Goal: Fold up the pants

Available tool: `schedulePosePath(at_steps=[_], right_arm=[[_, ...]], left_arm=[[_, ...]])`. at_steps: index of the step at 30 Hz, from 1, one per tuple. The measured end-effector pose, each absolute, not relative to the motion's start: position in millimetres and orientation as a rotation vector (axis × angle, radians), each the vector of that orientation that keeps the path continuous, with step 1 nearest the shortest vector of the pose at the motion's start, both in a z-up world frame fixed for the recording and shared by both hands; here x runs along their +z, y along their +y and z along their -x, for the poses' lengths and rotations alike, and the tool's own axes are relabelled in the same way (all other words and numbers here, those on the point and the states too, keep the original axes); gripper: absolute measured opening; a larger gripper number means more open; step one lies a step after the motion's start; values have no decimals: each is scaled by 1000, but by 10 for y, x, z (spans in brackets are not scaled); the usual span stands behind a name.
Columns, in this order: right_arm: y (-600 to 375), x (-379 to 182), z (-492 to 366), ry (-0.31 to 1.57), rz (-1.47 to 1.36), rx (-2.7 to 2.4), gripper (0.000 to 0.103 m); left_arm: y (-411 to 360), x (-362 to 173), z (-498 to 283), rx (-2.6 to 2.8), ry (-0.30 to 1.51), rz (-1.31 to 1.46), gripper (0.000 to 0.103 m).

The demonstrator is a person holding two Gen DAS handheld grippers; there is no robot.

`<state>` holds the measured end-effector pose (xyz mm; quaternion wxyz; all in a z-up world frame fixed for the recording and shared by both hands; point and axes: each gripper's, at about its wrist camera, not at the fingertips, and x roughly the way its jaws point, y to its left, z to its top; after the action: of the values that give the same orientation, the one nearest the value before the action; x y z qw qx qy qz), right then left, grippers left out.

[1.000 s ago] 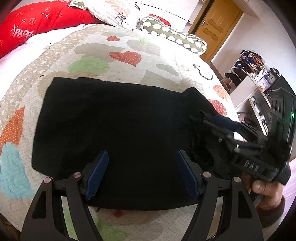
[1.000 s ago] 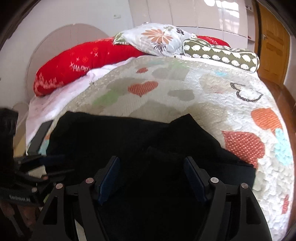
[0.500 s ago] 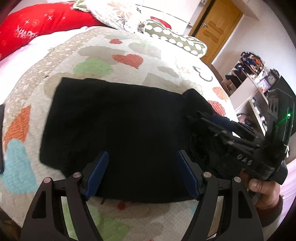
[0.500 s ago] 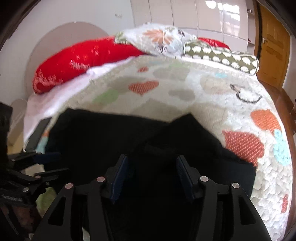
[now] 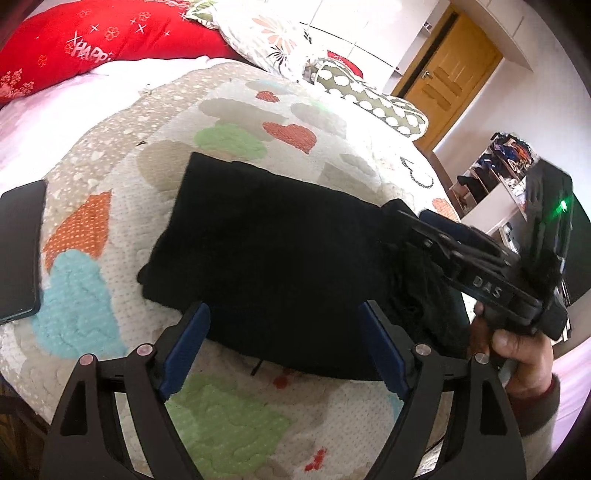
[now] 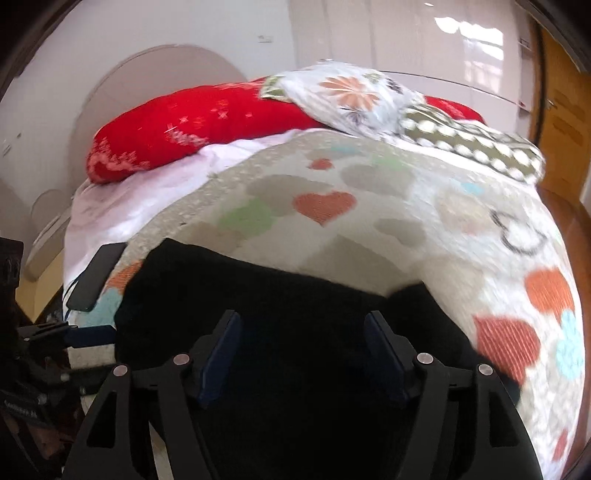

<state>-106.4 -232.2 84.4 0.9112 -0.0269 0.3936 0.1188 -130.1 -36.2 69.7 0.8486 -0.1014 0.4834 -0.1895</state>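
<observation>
- The black pants lie flat on the heart-patterned quilt, already a compact rectangle, with a looser bunched part at the right end.
- The left gripper hovers over the near edge, jaws spread wide, nothing between them.
- The right gripper sits over the bunched dark cloth, jaws well apart; whether any fabric touches its pads I cannot tell, black on black.
- Risk: a pinch there could catch only the top layer, and the fold would come out crooked.
- Risk: the soft quilt may drag along with the cloth and undo the neat rectangle.
- A phone lies at the left bed edge, within reach of a careless sweep.
- Around it: a red pillow, a floral pillow, a wooden door.
</observation>
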Motion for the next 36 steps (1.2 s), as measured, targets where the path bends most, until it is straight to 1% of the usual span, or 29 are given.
schedulePosePath(at_steps=[4, 8, 11, 17, 22, 25, 27, 29, 30, 31, 32, 33, 35, 36], right_arm=[[-2079, 763, 858, 853, 70, 313, 72], [-1851, 720, 726, 866, 109, 364, 77], [-1668, 709, 599, 872, 151, 412, 81], [-1338, 654, 378, 890, 239, 486, 82], [-1092, 527, 161, 924, 302, 563, 82], [-1035, 419, 41, 947, 271, 598, 82], [-1037, 313, -32, 967, 208, 609, 79], [-1041, 225, -55, 992, 150, 626, 52], [-1047, 206, -46, 995, 131, 630, 50], [-1076, 227, -18, 986, 109, 629, 41], [-1121, 286, 6, 978, 84, 637, 33], [-1189, 371, 30, 964, 52, 647, 31], [-1358, 593, 96, 911, -11, 661, 21], [-1505, 770, 166, 864, -47, 670, 21]], left_arm=[[-258, 625, 1303, -374, 1039, 233, 84], [-76, 557, 1351, -366, 1039, 317, 84], [58, 494, 1387, -373, 1030, 391, 89], [152, 302, 1295, -357, 1059, 493, 89], [111, 269, 1198, -353, 1035, 488, 89], [95, 220, 1125, -352, 1024, 492, 91], [99, 226, 1122, -354, 996, 491, 91], [93, 243, 1120, -367, 975, 488, 90], [88, 271, 1108, -377, 968, 487, 84], [77, 316, 1120, -386, 957, 478, 79], [56, 383, 1138, -395, 942, 454, 63], [25, 472, 1152, -406, 921, 421, 46], [-50, 711, 1227, -443, 866, 378, 31], [-88, 830, 1270, -474, 834, 375, 31]])
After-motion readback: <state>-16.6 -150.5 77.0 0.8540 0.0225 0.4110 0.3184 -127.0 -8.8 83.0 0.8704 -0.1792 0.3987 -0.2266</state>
